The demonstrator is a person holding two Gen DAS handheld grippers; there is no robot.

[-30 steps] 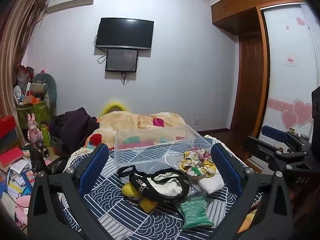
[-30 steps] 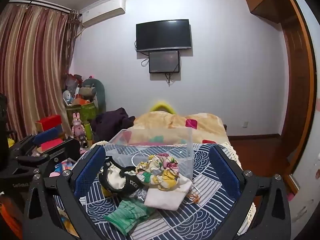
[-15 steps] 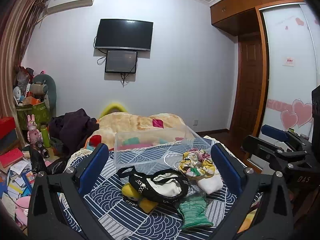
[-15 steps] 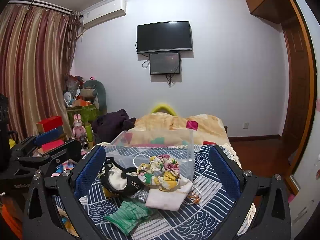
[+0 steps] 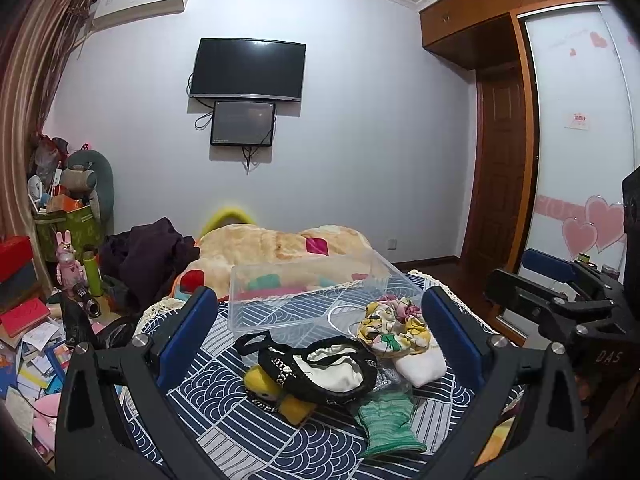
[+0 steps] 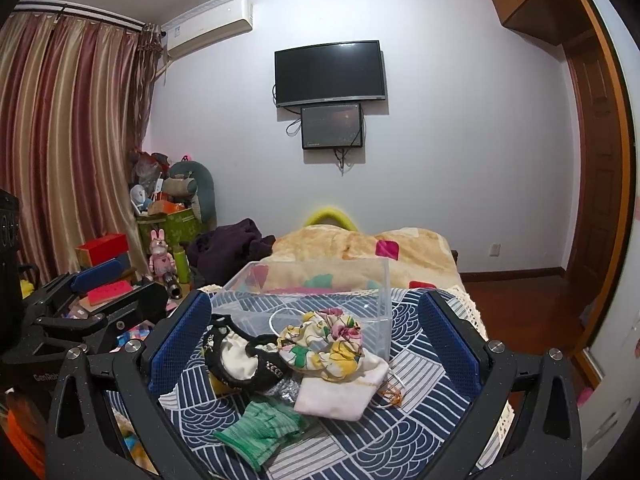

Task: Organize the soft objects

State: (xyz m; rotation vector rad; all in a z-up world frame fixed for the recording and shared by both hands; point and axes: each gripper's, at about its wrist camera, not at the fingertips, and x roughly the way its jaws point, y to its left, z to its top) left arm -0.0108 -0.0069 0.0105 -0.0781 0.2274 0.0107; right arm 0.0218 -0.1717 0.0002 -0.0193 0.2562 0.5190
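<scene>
A pile of soft things lies on a blue wave-patterned cloth (image 5: 240, 436): a black-trimmed white pouch (image 5: 324, 368) (image 6: 240, 354), a floral scrunchie (image 5: 394, 326) (image 6: 324, 340), a white sock (image 5: 420, 366) (image 6: 340, 394), a green knit sock (image 5: 386, 420) (image 6: 264, 428) and a yellow plush (image 5: 276, 394). Behind them stands a clear plastic box (image 5: 312, 296) (image 6: 316, 292). My left gripper (image 5: 320, 328) hovers open over the pile, holding nothing. My right gripper (image 6: 312, 328) is open too, level with the scrunchie and box front. Each gripper shows at the edge of the other's view.
A bed with an orange blanket (image 5: 280, 242) and dark clothes (image 5: 148, 256) lies beyond the box. Clutter, books and a pink rabbit figure (image 5: 66, 256) crowd the floor at left. A wooden door (image 5: 500, 168) and wardrobe stand at right; a TV (image 6: 330, 74) hangs on the far wall.
Both views have drifted slightly; the pile and the box keep their places and both grippers stay open.
</scene>
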